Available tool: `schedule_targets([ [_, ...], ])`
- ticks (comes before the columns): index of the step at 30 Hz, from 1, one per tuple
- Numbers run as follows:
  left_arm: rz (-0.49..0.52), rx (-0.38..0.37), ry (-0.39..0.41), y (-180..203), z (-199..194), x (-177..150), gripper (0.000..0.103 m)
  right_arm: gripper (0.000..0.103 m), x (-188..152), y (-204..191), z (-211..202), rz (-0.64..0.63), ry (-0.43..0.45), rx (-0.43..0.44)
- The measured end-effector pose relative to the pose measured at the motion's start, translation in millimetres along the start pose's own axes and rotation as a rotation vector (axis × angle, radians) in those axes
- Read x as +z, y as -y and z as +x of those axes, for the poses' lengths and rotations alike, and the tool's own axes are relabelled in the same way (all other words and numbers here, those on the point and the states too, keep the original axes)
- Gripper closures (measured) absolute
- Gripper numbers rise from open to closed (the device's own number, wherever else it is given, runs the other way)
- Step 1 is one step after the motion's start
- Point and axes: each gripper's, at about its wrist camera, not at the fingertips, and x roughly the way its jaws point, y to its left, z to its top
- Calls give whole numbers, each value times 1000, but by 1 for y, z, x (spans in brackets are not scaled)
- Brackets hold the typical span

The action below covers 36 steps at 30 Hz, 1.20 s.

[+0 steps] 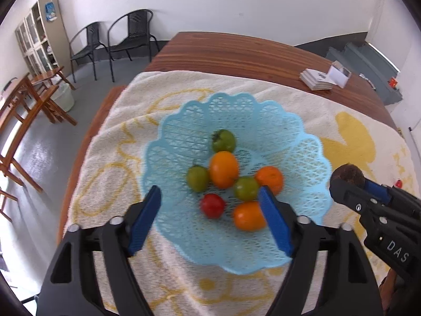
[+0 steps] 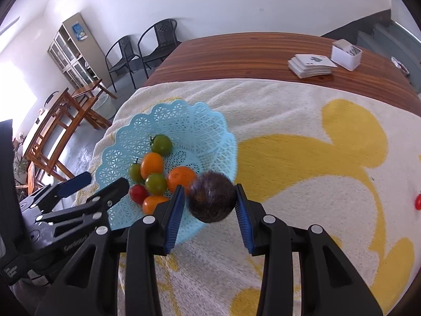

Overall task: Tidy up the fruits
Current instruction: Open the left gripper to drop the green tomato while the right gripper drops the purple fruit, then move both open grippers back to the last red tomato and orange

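Carrying a brown fuzzy fruit (image 2: pixel 212 200) toward the basket (image 2: pixel 184 121): right hand-held gripper (image 2: pixel 209 205) is clenching it between blue pads, over the basket's near rim. Left hand-held gripper (image 1: pixel 210 200) is hanging released above the basket, grasping nothing. Judged next: centring over a gap among the seven fruits, then letting go low to avoid rolling. Kind of brown fruit is proving hard to make out. A small red fruit (image 2: pixel 417 201) is sitting cut off at the towel's (image 2: pixel 289 110) far right.
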Motion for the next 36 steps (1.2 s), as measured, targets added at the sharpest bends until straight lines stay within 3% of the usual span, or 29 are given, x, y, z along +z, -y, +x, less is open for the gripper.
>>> schedule_targets([
  [12, -27, 4, -10, -16, 3, -3, 20, 59, 3, -3, 11, 5, -22, 5],
  [16, -2, 23, 9, -5, -3, -2, 9, 57, -5, 5, 11, 26, -28, -4],
  [21, 19, 19, 28, 7, -12, -1, 9, 49, -14, 20, 3, 58, -17, -20],
  [25, 39, 13, 40, 21, -21, -3, 4, 49, -20, 33, -7, 83, -7, -33],
  [36, 77, -9, 63, 69, -39, -7, 3, 48, -44, 78, -34, 125, -8, -68],
])
